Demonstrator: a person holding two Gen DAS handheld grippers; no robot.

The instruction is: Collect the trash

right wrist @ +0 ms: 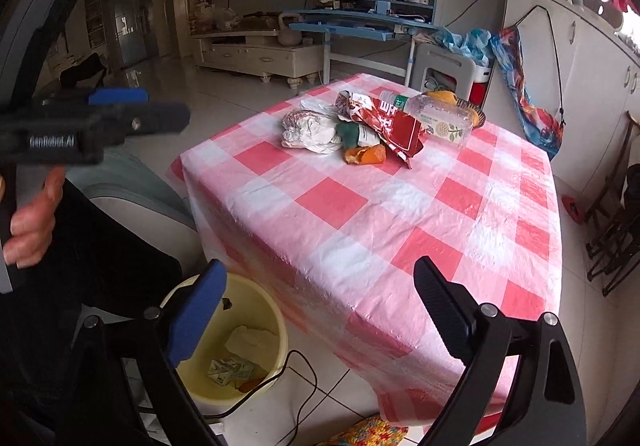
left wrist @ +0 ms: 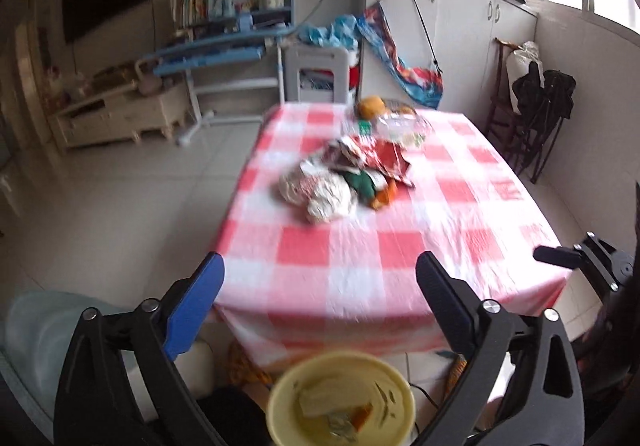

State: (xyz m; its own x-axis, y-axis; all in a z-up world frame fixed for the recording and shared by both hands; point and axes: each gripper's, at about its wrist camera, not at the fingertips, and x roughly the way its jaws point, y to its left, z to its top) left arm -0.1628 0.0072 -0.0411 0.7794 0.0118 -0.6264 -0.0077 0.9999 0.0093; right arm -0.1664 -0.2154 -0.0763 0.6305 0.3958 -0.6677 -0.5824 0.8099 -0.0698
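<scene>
on the worktop [right wrist: 360, 213] draped in a pink-and-white checked plastic cloth, the trash sits in one heap toward the far end: a crumpled white paper wad [right wrist: 308, 129], a torn red foil snack wrapper [right wrist: 394, 125], a scrap of orange peel [right wrist: 366, 154] and a clear plastic bottle lying on its side [right wrist: 438, 121]. below the near edge stands a pale yellow plastic bin [right wrist: 276, 330] with a few scraps already inside. the left hand-held gripper [left wrist: 320, 286] has its jaws spread wide with nothing between them, and the right hand-held gripper [right wrist: 320, 294] is likewise wide and empty. all of it looks light; the paper should crush softly, so pinch its bulk. the foil is likely slippery, so take a folded ridge. the bottle may roll, so grasp across its middle.
</scene>
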